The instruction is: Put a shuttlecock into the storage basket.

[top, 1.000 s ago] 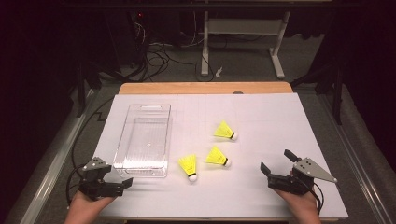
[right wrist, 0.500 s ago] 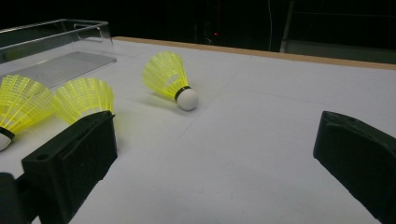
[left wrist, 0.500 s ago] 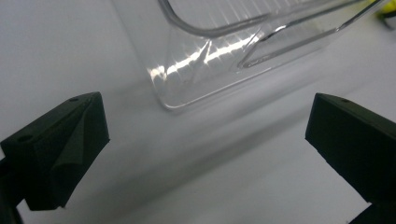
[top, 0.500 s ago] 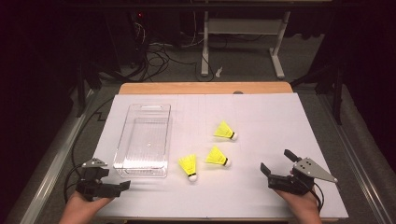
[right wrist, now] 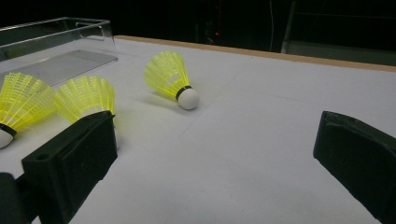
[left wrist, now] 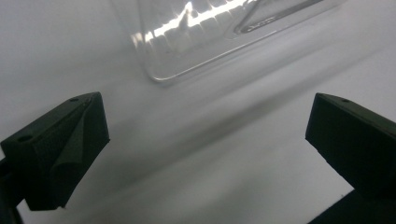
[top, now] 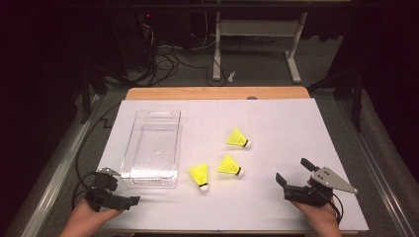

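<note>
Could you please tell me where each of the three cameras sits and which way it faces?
High view: above the near edge, looking forward and down at the table; forearms, left gripper, right gripper.
Left gripper view: low between open jaws, facing the clear bin.
Right gripper view: low between open jaws, facing three shuttlecocks.
Shared: the bin shows in all three.

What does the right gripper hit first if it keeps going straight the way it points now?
Probably nothing soon: between the open right gripper jaws lies bare white table. The far shuttlecock sits left of centre, the middle shuttlecock by the left jaw; depth is unclear.
</note>
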